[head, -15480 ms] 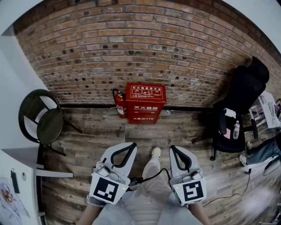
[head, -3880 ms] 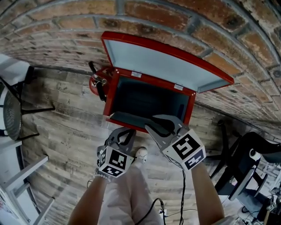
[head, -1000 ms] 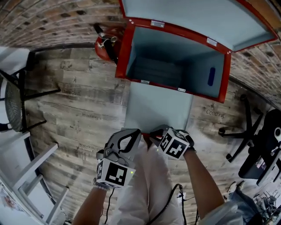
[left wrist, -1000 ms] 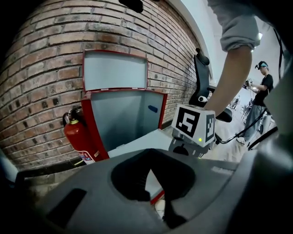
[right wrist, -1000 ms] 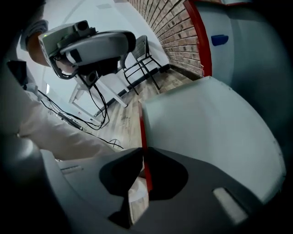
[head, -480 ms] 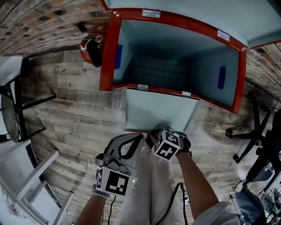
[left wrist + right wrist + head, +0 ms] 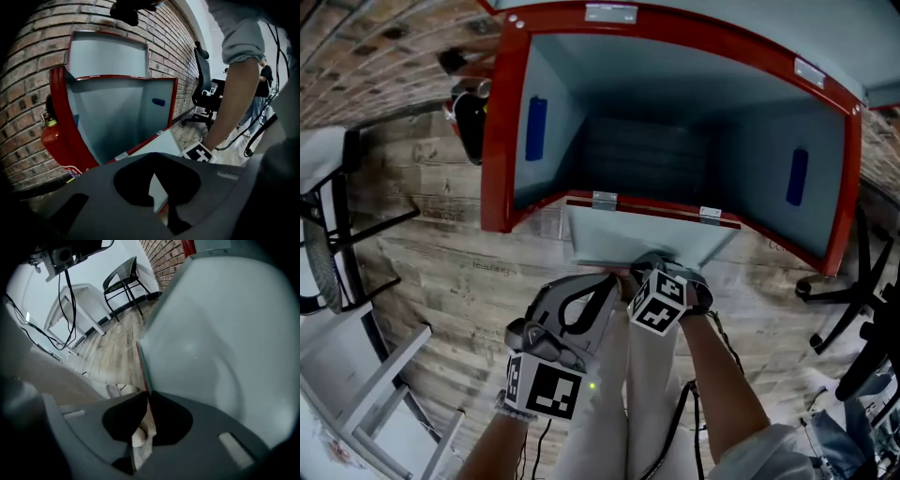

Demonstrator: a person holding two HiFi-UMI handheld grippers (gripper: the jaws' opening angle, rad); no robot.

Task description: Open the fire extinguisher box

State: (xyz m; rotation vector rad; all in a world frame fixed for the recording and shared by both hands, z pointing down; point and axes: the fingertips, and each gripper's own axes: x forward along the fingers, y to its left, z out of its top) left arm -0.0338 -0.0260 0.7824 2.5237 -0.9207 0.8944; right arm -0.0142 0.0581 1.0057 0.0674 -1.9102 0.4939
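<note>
Boxy red sheet-metal fire extinguisher box (image 7: pixel 502 141) sits vs rough brick wall (image 7: pixel 356 56) on grainy plank floor (image 7: pixel 469 272), lid up. Smooth pale-grey front flap (image 7: pixel 619 246) hangs fwd. R gripper (image 7: pixel 148 399) jaws, just closing, pinch flap's thin red edge. L gripper (image 7: pixel 161 206) jaws together, empty.

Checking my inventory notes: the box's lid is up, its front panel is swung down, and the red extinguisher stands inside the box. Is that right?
Not quite. The extinguisher stands outside the box, beside its outer wall, against the brick wall; nothing shows inside. The left gripper view shows this most clearly. The lid is up and the front panel is swung down, as you said.
</note>
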